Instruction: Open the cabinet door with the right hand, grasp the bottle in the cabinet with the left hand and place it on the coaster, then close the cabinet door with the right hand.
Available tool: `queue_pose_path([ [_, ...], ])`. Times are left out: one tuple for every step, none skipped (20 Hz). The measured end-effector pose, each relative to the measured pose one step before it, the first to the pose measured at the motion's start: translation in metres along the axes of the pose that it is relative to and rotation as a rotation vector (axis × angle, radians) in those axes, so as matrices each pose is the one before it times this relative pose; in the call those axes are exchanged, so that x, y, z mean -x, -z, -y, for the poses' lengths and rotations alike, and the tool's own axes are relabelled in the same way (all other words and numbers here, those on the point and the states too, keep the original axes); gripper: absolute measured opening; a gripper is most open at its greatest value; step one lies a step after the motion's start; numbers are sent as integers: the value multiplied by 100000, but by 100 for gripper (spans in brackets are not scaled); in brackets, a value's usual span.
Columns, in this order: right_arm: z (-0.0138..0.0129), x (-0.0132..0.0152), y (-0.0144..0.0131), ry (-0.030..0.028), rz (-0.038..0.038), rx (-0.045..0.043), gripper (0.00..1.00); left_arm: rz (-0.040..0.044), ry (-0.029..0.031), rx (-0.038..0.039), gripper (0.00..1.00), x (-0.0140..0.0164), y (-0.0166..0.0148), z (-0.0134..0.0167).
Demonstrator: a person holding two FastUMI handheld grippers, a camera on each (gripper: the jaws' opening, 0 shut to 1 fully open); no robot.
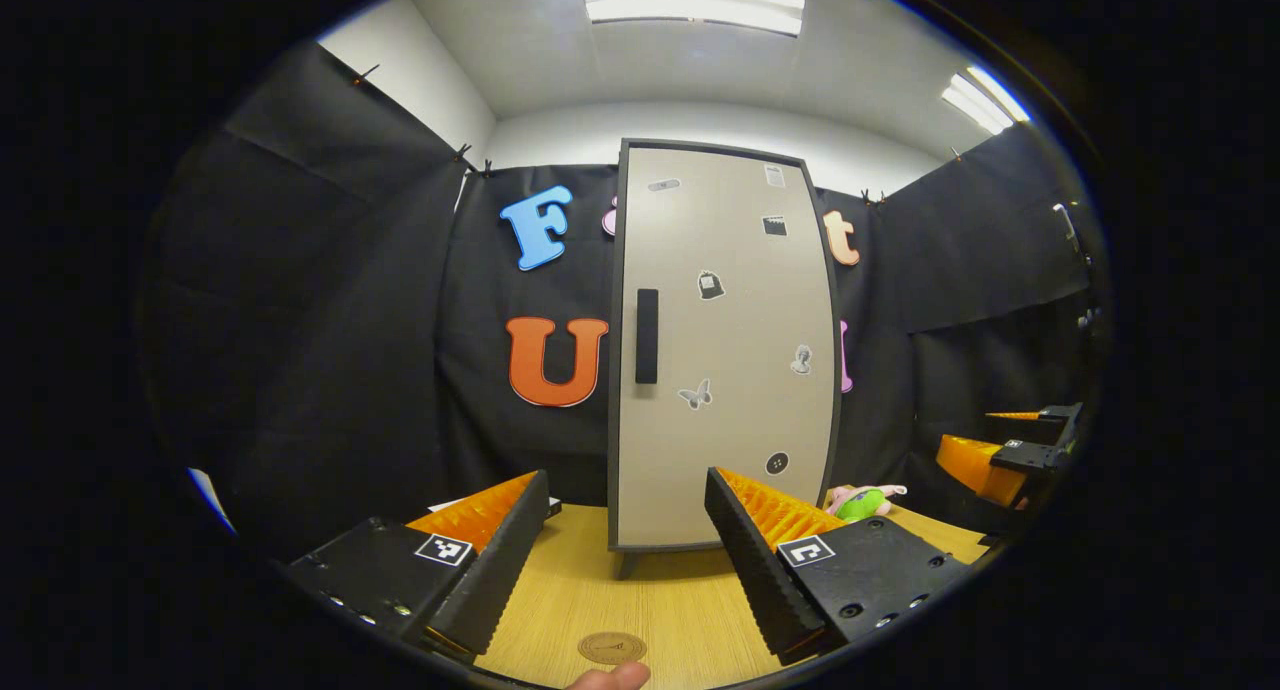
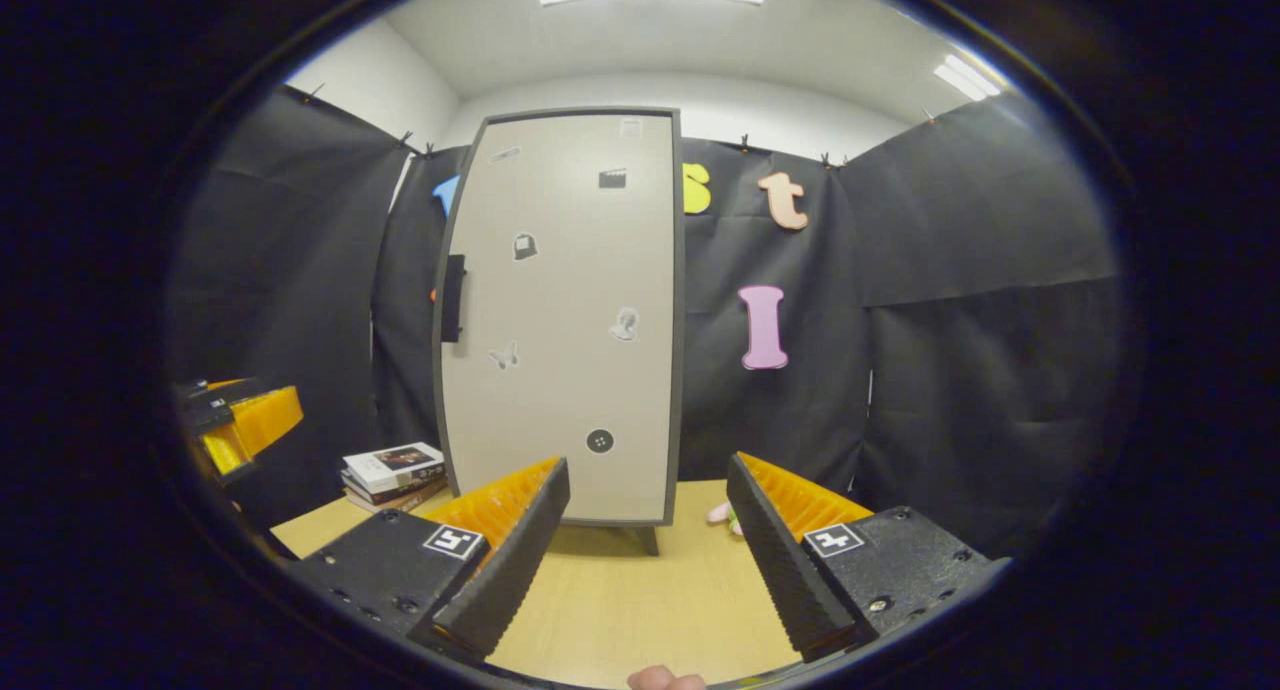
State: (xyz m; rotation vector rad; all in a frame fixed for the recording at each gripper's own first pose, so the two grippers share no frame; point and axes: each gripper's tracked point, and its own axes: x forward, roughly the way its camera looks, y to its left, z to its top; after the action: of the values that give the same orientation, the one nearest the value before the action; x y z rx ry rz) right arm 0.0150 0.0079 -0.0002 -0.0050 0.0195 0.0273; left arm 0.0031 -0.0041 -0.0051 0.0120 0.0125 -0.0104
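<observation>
Tall cabinet (image 1: 722, 345) standing upright on a wooden table (image 1: 650, 600), door closed, with both grippers held in front of it.

The left gripper (image 1: 628, 545) and right gripper (image 2: 648, 530) are wide open and empty, apart from the cabinet. The door's vertical handle (image 1: 647, 336) sits at its left edge. A round coaster (image 1: 611, 647) lies just below the left gripper.

Closed cabinet door (image 1: 722, 350), coaster (image 1: 611, 647), spread fingers (image 1: 760, 550)

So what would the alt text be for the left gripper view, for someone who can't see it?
A tall cabinet with its door shut and a dark handle stands on a wooden table. The left gripper is open before it, above a round coaster; the right gripper is off to the side.
</observation>
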Motion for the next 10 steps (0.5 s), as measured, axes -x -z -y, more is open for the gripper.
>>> queue_pose_path([
  [-154,-210,-357,-1019,828,505,100,-170,-141,-242,95,-97,39,-52],
  [-352,-327,-409,-1311,856,354,100,-154,-321,-300,95,-49,57,-78],
  [-624,-488,-406,-2010,423,278,100,-7,-302,-178,95,91,-44,-124],
  [-779,-756,-516,-2798,289,435,100,43,-196,-83,95,37,-124,-79],
  [-970,-989,-903,-3310,604,37,99,115,-345,-81,95,12,23,-49],
  [-1180,-1293,-827,-4234,-3,18,100,-156,-297,-74,95,62,96,-85],
  [-1245,-1438,-924,-4220,213,-809,100,-109,-30,-228,95,39,116,21],
  [-1138,-1581,-931,-4091,333,-1289,100,-302,-34,-277,95,35,145,-77],
  [-1160,-1757,-848,-3827,-31,-1375,100,-145,0,-186,95,8,-38,-6],
  [-1281,-1854,-741,-3715,-305,-1236,100,-241,-89,-73,95,117,40,-24],
])
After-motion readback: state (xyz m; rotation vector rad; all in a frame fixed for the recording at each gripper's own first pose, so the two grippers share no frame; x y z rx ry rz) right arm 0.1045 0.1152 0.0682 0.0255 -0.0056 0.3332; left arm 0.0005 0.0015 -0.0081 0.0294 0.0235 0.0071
